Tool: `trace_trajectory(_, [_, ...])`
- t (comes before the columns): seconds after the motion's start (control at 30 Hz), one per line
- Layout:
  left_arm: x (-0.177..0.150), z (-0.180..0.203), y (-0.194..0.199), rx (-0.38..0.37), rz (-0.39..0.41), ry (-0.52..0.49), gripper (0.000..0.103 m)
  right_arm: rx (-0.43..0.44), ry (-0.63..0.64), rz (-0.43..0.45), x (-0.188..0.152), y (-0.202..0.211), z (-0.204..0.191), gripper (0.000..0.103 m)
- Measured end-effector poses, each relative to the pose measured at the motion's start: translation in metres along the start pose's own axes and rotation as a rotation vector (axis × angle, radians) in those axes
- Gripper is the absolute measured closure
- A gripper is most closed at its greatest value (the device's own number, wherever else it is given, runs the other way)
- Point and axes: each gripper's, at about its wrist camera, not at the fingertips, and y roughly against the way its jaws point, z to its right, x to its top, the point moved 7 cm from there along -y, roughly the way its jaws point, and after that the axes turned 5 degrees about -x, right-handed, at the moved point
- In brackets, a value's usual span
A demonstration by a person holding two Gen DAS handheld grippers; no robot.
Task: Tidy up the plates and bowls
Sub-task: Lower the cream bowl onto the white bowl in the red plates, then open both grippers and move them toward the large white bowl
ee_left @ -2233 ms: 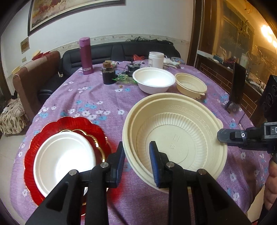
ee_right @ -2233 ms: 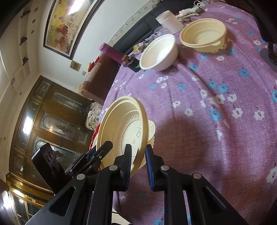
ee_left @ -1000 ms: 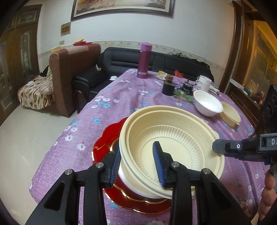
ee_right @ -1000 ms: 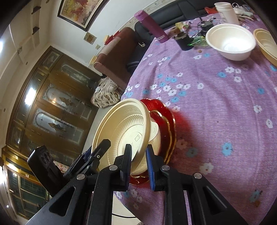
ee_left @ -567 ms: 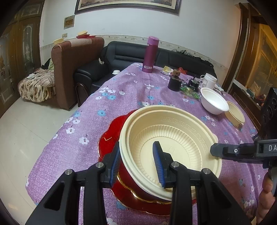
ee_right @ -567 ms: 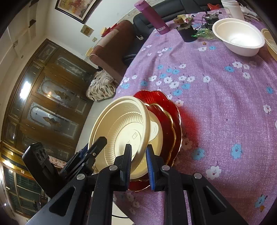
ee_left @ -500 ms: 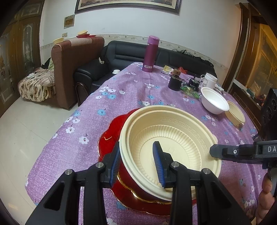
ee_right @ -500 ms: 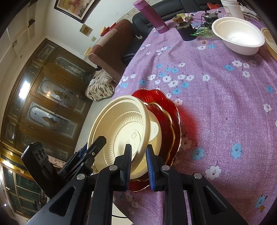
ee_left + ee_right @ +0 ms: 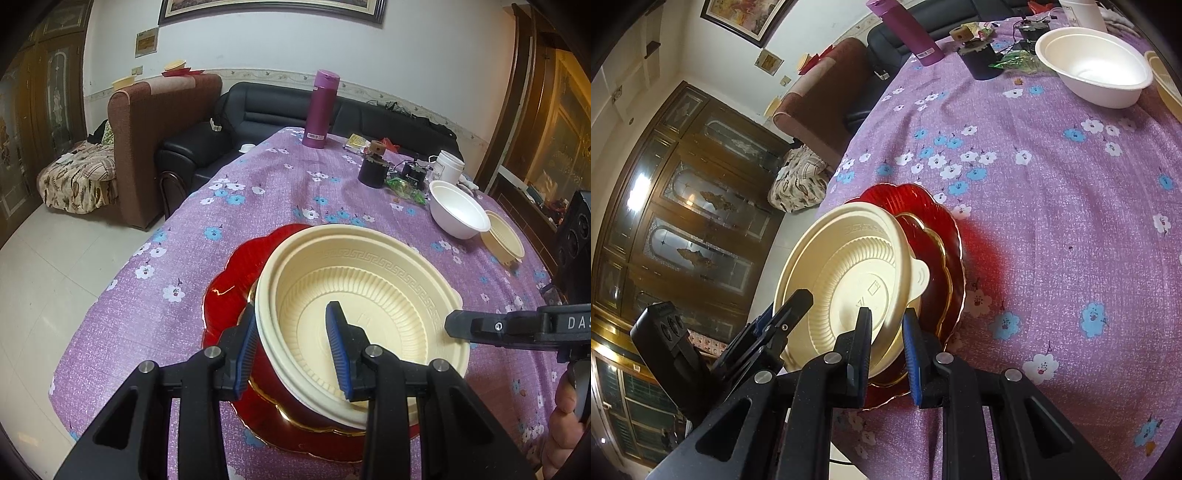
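A large cream ribbed bowl (image 9: pixel 365 295) sits over the red scalloped plate (image 9: pixel 236 280) with a gold-rimmed red dish in it. My left gripper (image 9: pixel 291 343) is shut on the cream bowl's near rim, one finger inside, one outside. My right gripper (image 9: pixel 886 343) is shut on the opposite rim of the same cream bowl (image 9: pixel 846 273), above the red plate (image 9: pixel 938 229). A white bowl (image 9: pixel 458 214) and a smaller cream bowl (image 9: pixel 504 236) stand at the table's far right; the white bowl also shows in the right wrist view (image 9: pixel 1097 70).
The table has a purple flowered cloth (image 9: pixel 258 192). A magenta flask (image 9: pixel 319 107), a dark jar (image 9: pixel 373 166), a green wrapper and a white tub (image 9: pixel 448 166) stand at the far end. A sofa and armchair lie behind; the table edge is close on the left.
Both grippers carried the cream bowl left across the table, over the red plate, and lowered it onto the stack there. The white bowl in the plate is now hidden beneath it.
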Motion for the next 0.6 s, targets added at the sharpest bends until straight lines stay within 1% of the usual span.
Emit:
trace_trajectory(0.23, [0.003, 0.000, 0.006, 0.004, 0.013, 0.006, 0.068, 0.016, 0.002, -0.014, -0.005, 0.002, 0.001, 0.083])
trace_trajectory(0.37, [0.009, 0.004, 0.019, 0.003, 0.042, -0.002, 0.067, 0.037, -0.001, -0.009, -0.010, 0.013, 0.005, 0.083])
trace_trajectory(0.47, [0.015, 0.015, 0.030, -0.019, 0.064, -0.014, 0.067, 0.049, -0.017, 0.003, -0.014, 0.028, 0.015, 0.083])
trace_trajectory(0.53, [0.017, 0.028, 0.034, -0.033, 0.073, -0.042, 0.063, 0.054, -0.029, 0.023, -0.016, 0.041, 0.024, 0.083])
trace_trajectory(0.6, [0.016, 0.046, 0.035, -0.063, 0.069, -0.070, 0.062, 0.044, -0.052, 0.051, -0.014, 0.054, 0.038, 0.083])
